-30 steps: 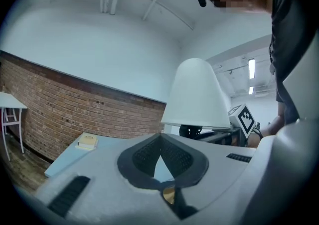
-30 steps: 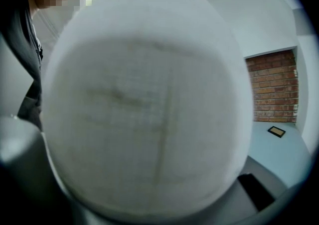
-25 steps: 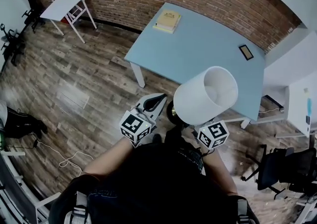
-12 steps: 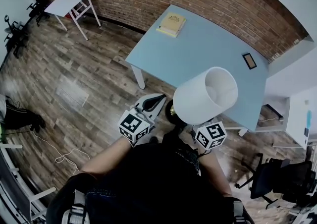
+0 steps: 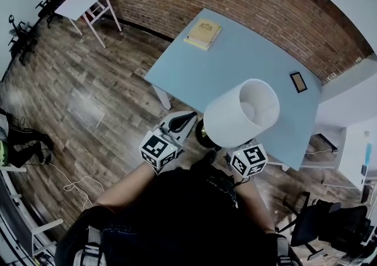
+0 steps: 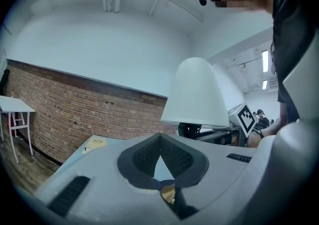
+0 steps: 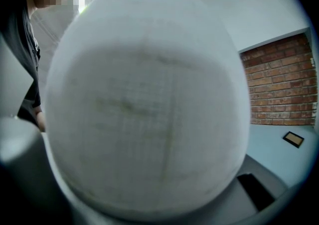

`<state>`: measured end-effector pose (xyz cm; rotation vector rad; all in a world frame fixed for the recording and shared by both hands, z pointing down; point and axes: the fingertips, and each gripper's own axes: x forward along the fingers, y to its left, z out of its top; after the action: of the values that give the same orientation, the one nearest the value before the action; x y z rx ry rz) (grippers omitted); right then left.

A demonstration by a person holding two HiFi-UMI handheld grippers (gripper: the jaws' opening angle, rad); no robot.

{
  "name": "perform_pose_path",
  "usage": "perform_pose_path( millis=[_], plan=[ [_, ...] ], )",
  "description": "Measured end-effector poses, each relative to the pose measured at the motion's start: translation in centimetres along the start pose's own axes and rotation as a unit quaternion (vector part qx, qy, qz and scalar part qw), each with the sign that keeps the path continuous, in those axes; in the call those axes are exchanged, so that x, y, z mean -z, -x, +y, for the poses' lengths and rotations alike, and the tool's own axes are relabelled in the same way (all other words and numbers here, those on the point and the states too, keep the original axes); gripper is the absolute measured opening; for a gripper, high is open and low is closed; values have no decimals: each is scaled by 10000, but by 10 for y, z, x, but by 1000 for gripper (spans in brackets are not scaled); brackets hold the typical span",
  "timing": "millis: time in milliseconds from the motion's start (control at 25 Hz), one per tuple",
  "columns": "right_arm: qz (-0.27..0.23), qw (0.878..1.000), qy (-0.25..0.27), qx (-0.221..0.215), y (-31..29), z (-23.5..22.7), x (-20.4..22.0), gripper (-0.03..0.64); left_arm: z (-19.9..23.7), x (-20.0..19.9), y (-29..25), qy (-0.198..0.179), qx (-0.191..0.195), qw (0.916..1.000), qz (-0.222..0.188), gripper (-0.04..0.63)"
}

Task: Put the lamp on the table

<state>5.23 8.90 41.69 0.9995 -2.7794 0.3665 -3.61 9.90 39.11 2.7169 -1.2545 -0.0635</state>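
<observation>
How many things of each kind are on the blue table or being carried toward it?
Book: 1
Frame: 1
Lamp, carried: 1
Total: 3

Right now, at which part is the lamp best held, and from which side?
Probably the dark base, from the left side, where the left gripper pinches it: its rim is thin enough to pinch, while the shade is far too wide.

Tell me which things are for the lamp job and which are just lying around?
For the job:
lamp
blue table

Just lying about:
book, on the blue table
small dark frame, on the blue table
white table by the brick wall
office chair
</observation>
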Motion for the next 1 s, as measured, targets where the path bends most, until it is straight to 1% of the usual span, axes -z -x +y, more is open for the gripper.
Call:
perform_pose_path(
  millis=[200,520,760,1000],
  plan=[
    [-60,9999,44,-149,-6,-42,-12,115,4,-5,-45,-61,-99,9999,-31,9],
    [-98,9995,82,-284,4,-101,-28,115,-14,-19,-112,-155,-81,9998,-96,9],
    [-29,9999,65,-113,13,-135,-24,115,-23,-7,-146,-43,49,10000,-27,9],
    [58,9999,-25,145,23,-162,-21,115,-25,-6,-178,61,273,9996,-17,9]
  ],
)
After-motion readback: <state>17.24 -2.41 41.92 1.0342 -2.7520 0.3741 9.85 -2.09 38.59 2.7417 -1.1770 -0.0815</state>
